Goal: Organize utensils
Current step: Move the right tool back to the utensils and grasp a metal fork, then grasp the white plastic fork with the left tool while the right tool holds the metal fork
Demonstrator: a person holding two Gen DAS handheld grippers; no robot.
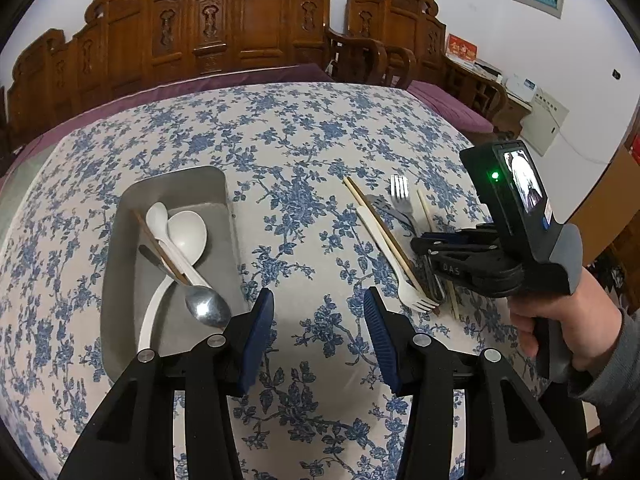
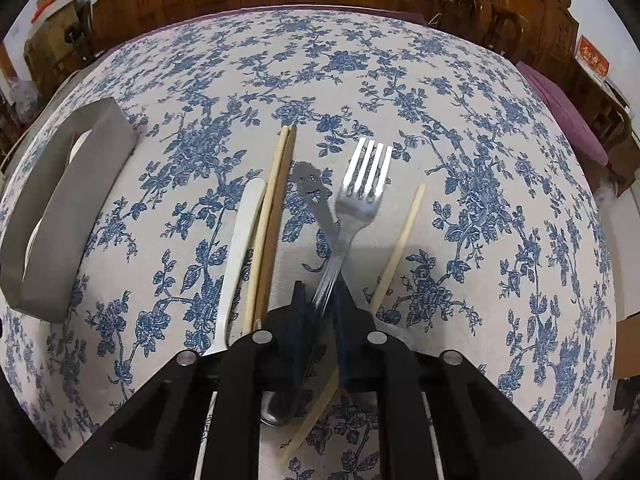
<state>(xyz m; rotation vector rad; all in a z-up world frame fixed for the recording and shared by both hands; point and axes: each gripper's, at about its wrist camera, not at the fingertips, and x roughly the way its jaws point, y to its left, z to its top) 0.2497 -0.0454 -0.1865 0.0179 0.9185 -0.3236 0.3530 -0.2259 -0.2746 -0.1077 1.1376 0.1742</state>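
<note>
- The right claw (image 2: 322, 304) pinches the metal fork (image 2: 362, 184); its handle end is hidden.
- The left claw (image 1: 320, 336) is spread wide.
- The claw covers the spoon's (image 2: 276, 408) bowl.

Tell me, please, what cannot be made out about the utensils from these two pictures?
- Right wrist view: the metal fork handle's end is hidden between the right gripper fingers.
- Right wrist view: the smiley-handled utensil has its working end mostly under the gripper body.
- Right wrist view: the tray wall hides its contents.
- Left wrist view: the dark utensil lies under the spoons, type unclear.
</note>
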